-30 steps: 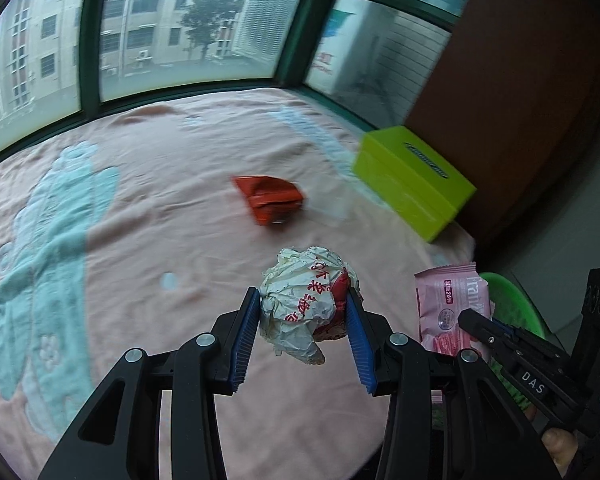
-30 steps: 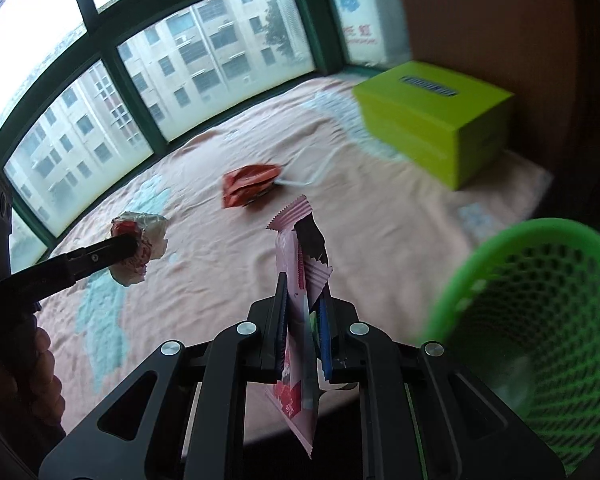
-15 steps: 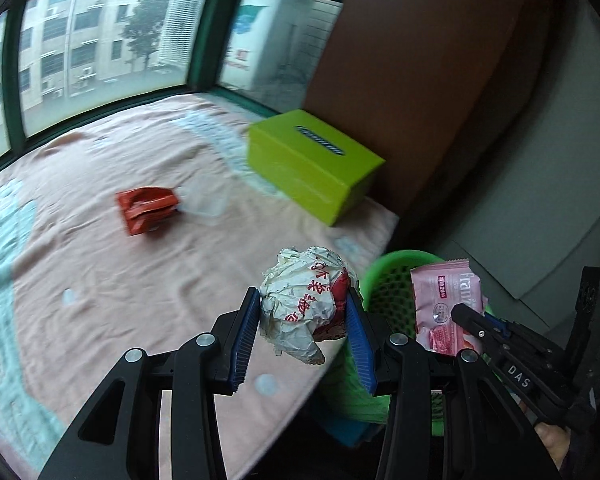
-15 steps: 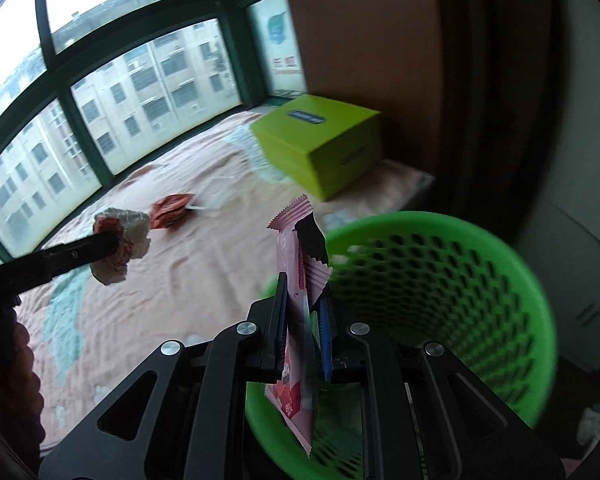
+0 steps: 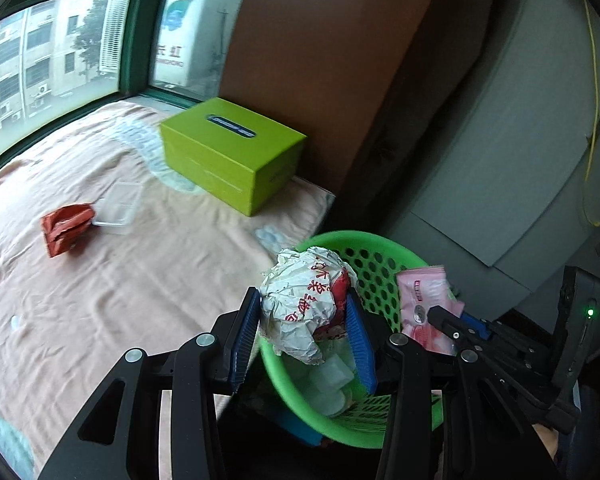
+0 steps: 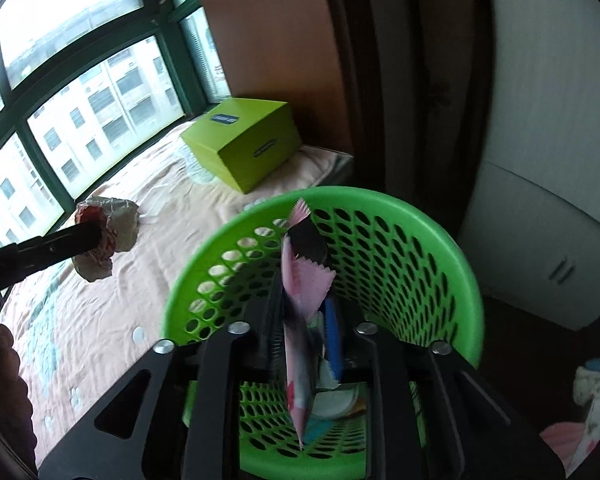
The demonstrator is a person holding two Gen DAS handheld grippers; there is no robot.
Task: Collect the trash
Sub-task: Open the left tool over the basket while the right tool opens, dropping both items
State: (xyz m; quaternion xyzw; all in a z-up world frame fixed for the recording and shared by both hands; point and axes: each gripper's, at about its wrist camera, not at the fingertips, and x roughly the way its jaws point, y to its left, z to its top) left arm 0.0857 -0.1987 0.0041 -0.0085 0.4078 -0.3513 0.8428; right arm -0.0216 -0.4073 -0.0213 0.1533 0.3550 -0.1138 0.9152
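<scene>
Basket (image 6: pixel 440 240), green and perforated, sits below the bed edge to catch trash. Above it the right gripper (image 6: pixel 304 332) has just been opening around the pink wrapper (image 6: pixel 300 300); the left gripper (image 5: pixel 304 328) clamps the crumpled paper ball (image 5: pixel 304 300) over the rim, ready for dropping.

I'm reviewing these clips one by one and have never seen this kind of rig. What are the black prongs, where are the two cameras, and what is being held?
No robot: a person carries a handheld two-finger gripper in each hand, each with a fisheye camera looking along its fingers. The left gripper clamps a crumpled paper wrapper. The right gripper is above the green basket; its jaws have just been opening, with the pink snack packet between them. On the peach bedsheet lie a red wrapper, a clear plastic piece and a green box.
</scene>
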